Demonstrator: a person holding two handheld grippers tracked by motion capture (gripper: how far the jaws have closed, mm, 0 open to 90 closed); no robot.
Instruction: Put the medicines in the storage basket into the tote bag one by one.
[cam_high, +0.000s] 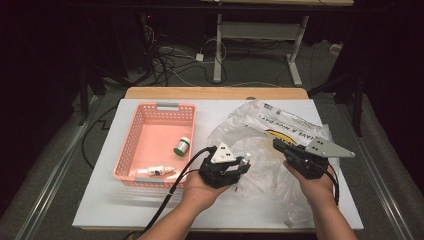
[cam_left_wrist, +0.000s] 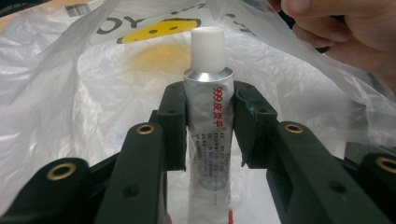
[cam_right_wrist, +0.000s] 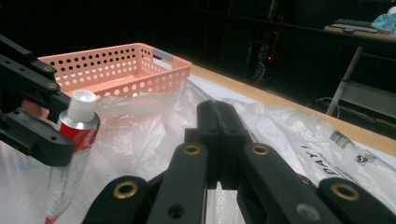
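Note:
A silver tube (cam_left_wrist: 208, 130) with a white cap and red "999" print stands upright between the jaws of my left gripper (cam_left_wrist: 208, 112), which is shut on it. From above, the left gripper (cam_high: 243, 165) holds the tube (cam_high: 246, 159) at the edge of a crumpled clear plastic bag (cam_high: 270, 125). My right gripper (cam_high: 276, 144) is shut, pinching the plastic bag (cam_right_wrist: 289, 135) and holding its film up. In the right gripper view the closed right gripper (cam_right_wrist: 217, 112) points past the tube (cam_right_wrist: 77, 126) toward the pink basket (cam_right_wrist: 116, 60).
The pink perforated basket (cam_high: 125, 150) lies at the left of the white table (cam_high: 125, 205). It holds a small green-capped bottle (cam_high: 182, 146) and a white dropper bottle (cam_high: 156, 171). The bag (cam_left_wrist: 70, 93) bears a yellow smiley print. Cables and desk legs lie beyond the table.

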